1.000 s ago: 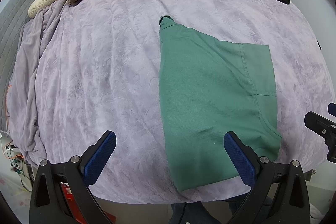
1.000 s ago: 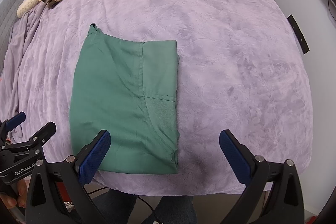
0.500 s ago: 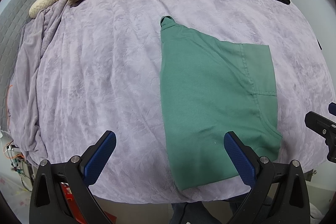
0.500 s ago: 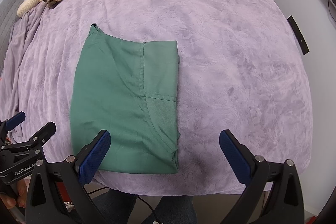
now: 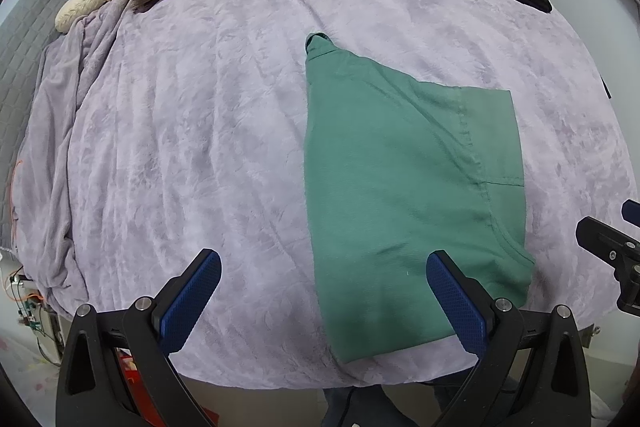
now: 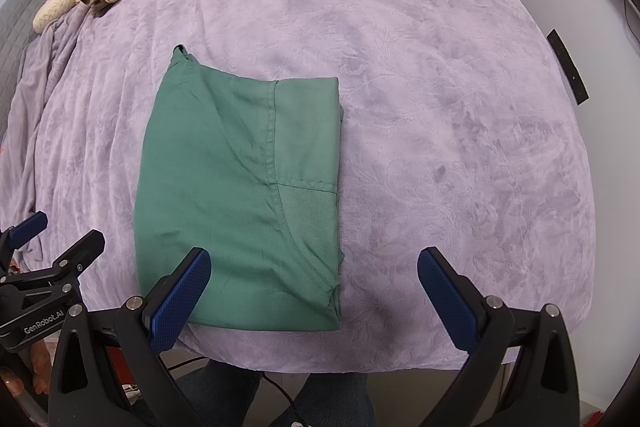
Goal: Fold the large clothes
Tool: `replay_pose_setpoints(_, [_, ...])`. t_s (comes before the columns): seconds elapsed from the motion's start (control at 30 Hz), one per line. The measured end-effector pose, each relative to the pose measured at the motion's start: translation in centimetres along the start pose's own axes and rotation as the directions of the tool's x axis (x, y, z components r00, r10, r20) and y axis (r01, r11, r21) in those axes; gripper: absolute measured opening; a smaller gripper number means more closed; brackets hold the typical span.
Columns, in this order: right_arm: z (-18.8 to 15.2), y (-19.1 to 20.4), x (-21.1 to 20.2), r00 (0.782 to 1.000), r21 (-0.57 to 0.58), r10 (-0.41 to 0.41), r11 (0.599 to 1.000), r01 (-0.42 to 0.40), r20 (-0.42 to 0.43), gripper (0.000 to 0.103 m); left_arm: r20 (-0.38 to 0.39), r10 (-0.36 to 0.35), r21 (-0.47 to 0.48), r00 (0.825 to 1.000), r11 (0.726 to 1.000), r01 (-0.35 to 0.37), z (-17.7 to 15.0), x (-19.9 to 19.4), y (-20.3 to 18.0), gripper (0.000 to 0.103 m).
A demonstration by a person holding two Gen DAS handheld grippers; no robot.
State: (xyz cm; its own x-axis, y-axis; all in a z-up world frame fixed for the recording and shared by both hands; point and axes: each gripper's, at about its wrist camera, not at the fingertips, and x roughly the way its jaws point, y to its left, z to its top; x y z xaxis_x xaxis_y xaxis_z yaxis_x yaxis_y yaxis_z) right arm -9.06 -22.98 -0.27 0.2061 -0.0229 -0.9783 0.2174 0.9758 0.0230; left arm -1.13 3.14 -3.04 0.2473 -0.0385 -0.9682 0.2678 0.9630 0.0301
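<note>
While both jaws gape wide and empty, the folded green garment (image 6: 240, 195) lies flat on the bed (image 6: 440, 107).

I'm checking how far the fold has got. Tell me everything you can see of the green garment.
The green garment is plain woven-looking cloth, folded into a flat, roughly rectangular stack with a seam and a curved hem showing. A small bunched corner sticks out at its far left. It lies on the lilac blanket near the front edge, with neither gripper touching it.

The green garment (image 5: 404, 195) sits marginally further right in the left-wrist view.
</note>
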Motion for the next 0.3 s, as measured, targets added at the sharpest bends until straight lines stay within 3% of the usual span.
replay_pose_setpoints(0.3, [-0.06, 0.05, -0.01, 1.000, 0.001, -0.001, 1.000, 0.001, 0.001, 0.103, 0.010, 0.002, -0.002, 1.000, 1.000, -0.002, 0.02, -0.21, -0.06, 0.103])
